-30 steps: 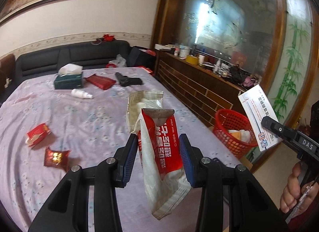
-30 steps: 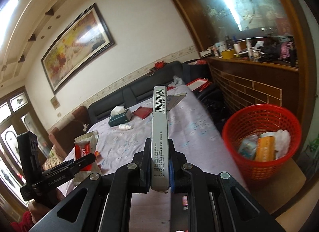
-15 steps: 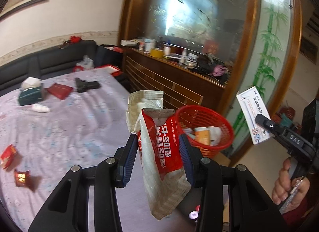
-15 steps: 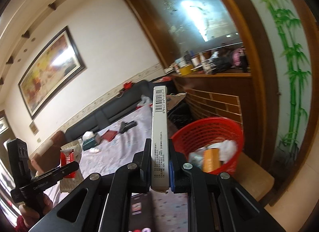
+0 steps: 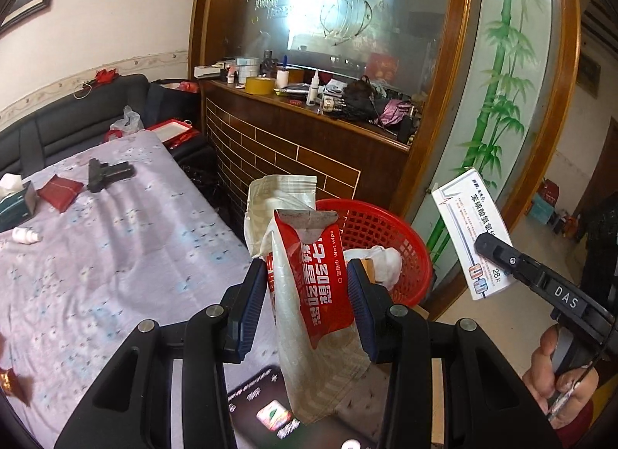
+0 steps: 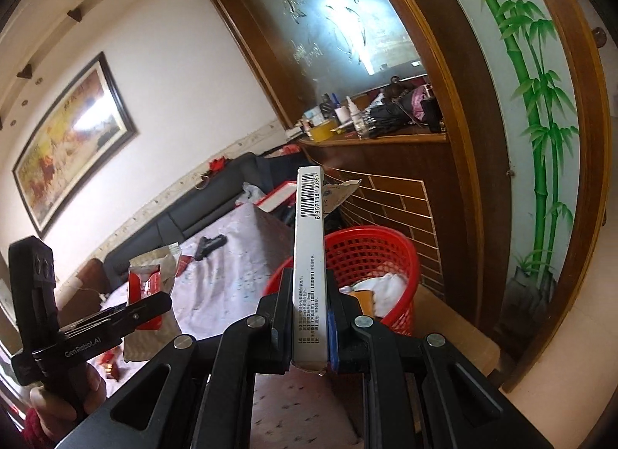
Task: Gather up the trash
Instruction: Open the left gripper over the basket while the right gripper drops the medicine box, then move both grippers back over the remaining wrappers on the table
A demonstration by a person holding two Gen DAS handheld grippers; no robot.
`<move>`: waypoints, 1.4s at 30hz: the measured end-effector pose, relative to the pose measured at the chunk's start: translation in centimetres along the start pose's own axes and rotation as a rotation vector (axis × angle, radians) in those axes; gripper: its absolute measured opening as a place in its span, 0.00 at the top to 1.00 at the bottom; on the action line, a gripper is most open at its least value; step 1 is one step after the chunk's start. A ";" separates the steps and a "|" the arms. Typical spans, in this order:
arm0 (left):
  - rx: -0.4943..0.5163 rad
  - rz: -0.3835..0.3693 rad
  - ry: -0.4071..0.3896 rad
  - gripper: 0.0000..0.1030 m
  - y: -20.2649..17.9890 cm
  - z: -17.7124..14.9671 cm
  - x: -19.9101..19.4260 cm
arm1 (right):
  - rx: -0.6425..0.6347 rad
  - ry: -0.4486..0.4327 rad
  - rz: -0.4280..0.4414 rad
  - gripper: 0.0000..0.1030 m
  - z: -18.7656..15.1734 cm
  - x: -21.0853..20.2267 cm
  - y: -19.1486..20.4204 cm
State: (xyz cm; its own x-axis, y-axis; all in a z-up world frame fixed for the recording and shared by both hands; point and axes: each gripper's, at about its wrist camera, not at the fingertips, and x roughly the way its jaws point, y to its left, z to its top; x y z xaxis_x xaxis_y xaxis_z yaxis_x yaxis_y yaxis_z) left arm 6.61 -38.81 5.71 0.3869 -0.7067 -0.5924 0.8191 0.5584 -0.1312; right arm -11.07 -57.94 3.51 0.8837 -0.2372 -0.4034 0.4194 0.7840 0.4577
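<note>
Both grippers are loaded and the round red plastic mesh basket [image 5: 405, 252] sits right there beyond them. The left gripper [image 5: 307, 294] has a crumpled red-and-white wet-wipe packet [image 5: 313, 286] between its blue pads [image 5: 247, 310], with a second pale foil pouch [image 5: 270, 198] standing up just behind it. From here the pads look set a little wider than the packet, so I can't say for sure whether they pinch it low down or merely cradle it. That packet looks like thin film, soft and near weightless; it folds and sags, and slick plastic like that will slide out of a loose hold. Best taken across the bunched middle, where the layers stack up.

Over on the right, the right gripper [image 6: 309, 317] is closed tight on a slim white cardboard box with a barcode on its edge [image 6: 307, 252], clamped across its narrow faces near the bottom end, the rest standing tall above the fingers. It looks light and stiff, though it would likely crush if squeezed harder. The box is held over the basket's near rim; the basket already has white tissue and an orange carton [image 6: 365, 300] inside.

Back from the basket, on the lilac floral cloth of the tabletop [image 5: 116, 255], small red wrappers [image 5: 13, 391] are waiting to be collected.
</note>
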 end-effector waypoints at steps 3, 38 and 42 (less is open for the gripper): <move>0.011 0.003 0.017 0.60 -0.7 0.5 1.8 | -0.016 0.017 -0.015 0.86 0.4 1.3 -0.3; 0.009 -0.042 0.094 0.35 -1.4 1.7 6.7 | 0.028 0.098 -0.036 0.71 2.4 6.3 -2.6; -0.002 -0.033 0.065 0.35 -0.2 1.1 3.5 | 0.000 0.093 0.016 0.62 1.9 4.4 0.2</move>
State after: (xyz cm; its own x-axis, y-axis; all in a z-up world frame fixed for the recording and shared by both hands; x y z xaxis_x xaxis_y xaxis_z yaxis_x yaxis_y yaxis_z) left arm 8.27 -41.83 4.57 0.3314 -0.6951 -0.6380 0.8302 0.5361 -0.1529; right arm -6.68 -59.94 3.30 0.8674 -0.1704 -0.4676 0.4051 0.7874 0.4646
